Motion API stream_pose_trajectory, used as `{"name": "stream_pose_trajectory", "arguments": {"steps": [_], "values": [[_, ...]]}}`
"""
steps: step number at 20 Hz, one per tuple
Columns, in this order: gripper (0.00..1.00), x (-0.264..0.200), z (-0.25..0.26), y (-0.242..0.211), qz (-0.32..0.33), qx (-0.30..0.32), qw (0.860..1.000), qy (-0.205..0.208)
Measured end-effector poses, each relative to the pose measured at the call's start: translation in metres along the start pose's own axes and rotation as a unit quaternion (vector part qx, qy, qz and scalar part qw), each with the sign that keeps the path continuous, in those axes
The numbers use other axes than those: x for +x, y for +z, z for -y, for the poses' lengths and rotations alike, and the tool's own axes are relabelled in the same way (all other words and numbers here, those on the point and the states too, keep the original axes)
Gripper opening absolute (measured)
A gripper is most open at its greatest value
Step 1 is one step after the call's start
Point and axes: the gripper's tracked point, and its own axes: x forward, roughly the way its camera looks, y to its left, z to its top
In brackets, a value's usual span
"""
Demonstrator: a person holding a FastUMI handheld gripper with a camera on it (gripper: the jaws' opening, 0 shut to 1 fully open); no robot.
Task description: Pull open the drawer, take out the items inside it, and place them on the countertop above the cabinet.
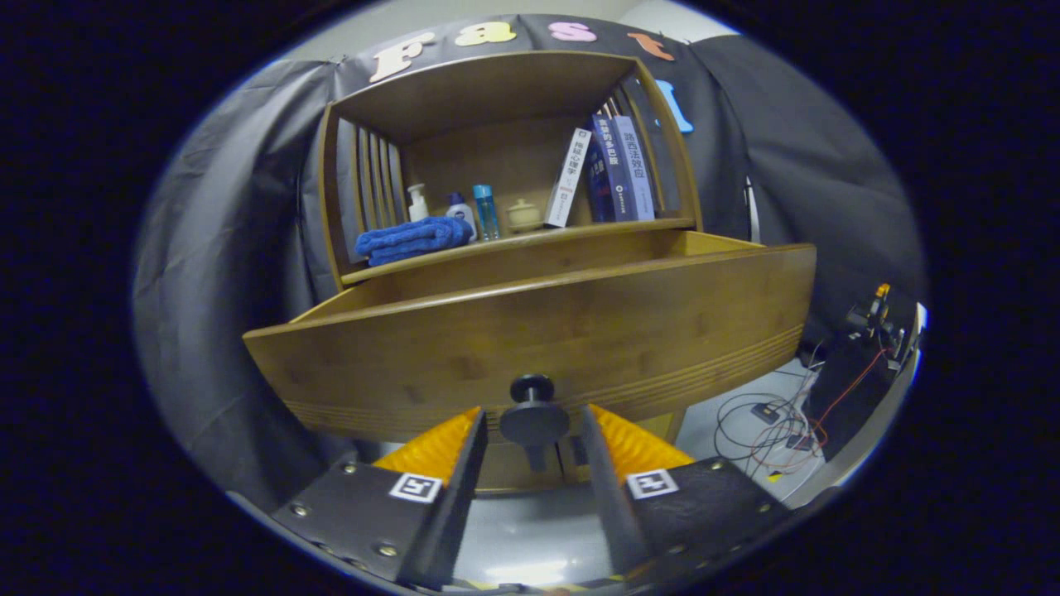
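Note:
The wooden cabinet's drawer [530, 331] stands pulled out toward me, and its front panel hides whatever lies inside. Its dark round knob [532, 414] sits between my fingertips. My gripper [534, 422] is open, with a narrow gap showing on each side of the knob, so neither finger presses on it. Above the drawer runs the countertop [580, 232], inside a wooden hutch.
On the countertop lie a folded blue towel [411, 238], a white pump bottle [417, 202], a blue bottle [486, 212], a small cream jar [523, 215] and several upright books [609, 170]. Cables and equipment [795, 414] lie on the floor to the right.

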Motion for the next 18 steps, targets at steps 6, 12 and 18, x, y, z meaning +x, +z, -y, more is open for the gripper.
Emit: {"name": "stream_pose_trajectory", "arguments": {"steps": [6, 12, 18], "values": [[0.86, -0.008, -0.013, 0.031, 0.046, 0.006, 0.999, 0.025], [0.87, -0.016, -0.034, 0.085, 0.096, -0.014, 0.994, 0.05], [0.86, 0.003, -0.023, 0.133, 0.101, 0.006, 0.995, 0.022]]}}
